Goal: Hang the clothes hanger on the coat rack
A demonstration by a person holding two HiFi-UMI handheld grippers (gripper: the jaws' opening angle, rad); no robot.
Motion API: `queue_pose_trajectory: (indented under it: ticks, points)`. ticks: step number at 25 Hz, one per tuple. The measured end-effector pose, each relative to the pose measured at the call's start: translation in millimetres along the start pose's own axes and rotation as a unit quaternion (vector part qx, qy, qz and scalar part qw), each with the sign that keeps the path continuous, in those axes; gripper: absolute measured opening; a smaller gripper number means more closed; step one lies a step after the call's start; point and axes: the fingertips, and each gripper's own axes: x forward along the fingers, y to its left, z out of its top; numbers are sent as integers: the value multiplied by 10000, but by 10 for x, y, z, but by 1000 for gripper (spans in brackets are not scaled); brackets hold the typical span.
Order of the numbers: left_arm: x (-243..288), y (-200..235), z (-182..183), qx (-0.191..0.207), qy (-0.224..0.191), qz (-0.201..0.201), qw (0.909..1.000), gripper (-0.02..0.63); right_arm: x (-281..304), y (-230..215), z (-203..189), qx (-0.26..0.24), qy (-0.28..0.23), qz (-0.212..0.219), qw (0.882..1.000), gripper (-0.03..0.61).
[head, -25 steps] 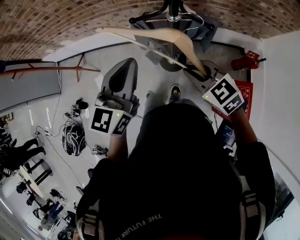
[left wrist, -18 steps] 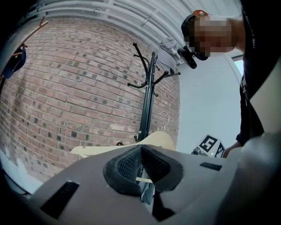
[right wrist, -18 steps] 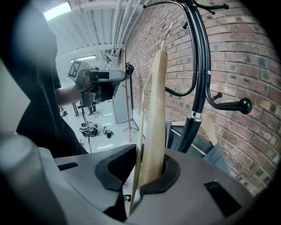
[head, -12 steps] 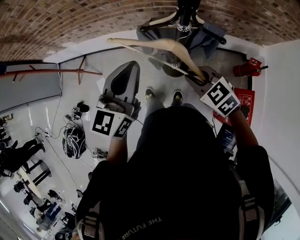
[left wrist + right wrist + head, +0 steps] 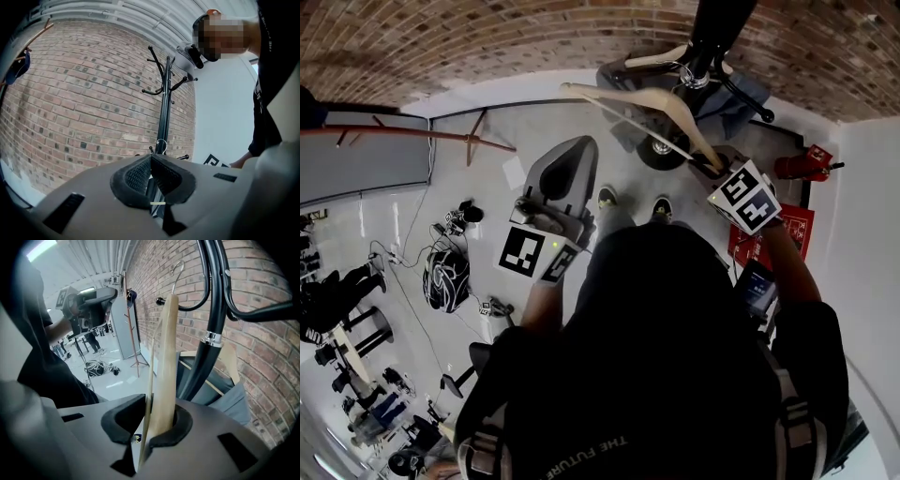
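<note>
My right gripper (image 5: 712,171) is shut on one end of a pale wooden clothes hanger (image 5: 642,101), which it holds up beside the black coat rack (image 5: 712,33). In the right gripper view the hanger (image 5: 165,366) rises from between the jaws, its wire hook (image 5: 177,273) close to the rack's pole (image 5: 212,338) and curved arms. My left gripper (image 5: 561,180) hangs lower at the left, shut with nothing in it. From the left gripper view the rack (image 5: 164,112) stands ahead against the brick wall.
A second hanger with a grey garment (image 5: 236,397) hangs on the rack. A red fire extinguisher (image 5: 802,166) stands by the right wall. At the left are a wooden rack (image 5: 473,142), a dark bag (image 5: 448,279) and cables on the floor.
My right gripper has carried the hanger closer to the coat rack's pole and arms. The left gripper has kept its place beside me, still shut.
</note>
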Motion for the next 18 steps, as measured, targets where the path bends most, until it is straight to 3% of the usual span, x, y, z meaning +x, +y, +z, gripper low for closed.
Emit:
queue_pose_trajectory:
  ticks: [18]
  points:
    - [-74, -3, 9, -33, 7, 165, 9999, 20, 238, -142, -330, 304, 755, 117, 9966, 46]
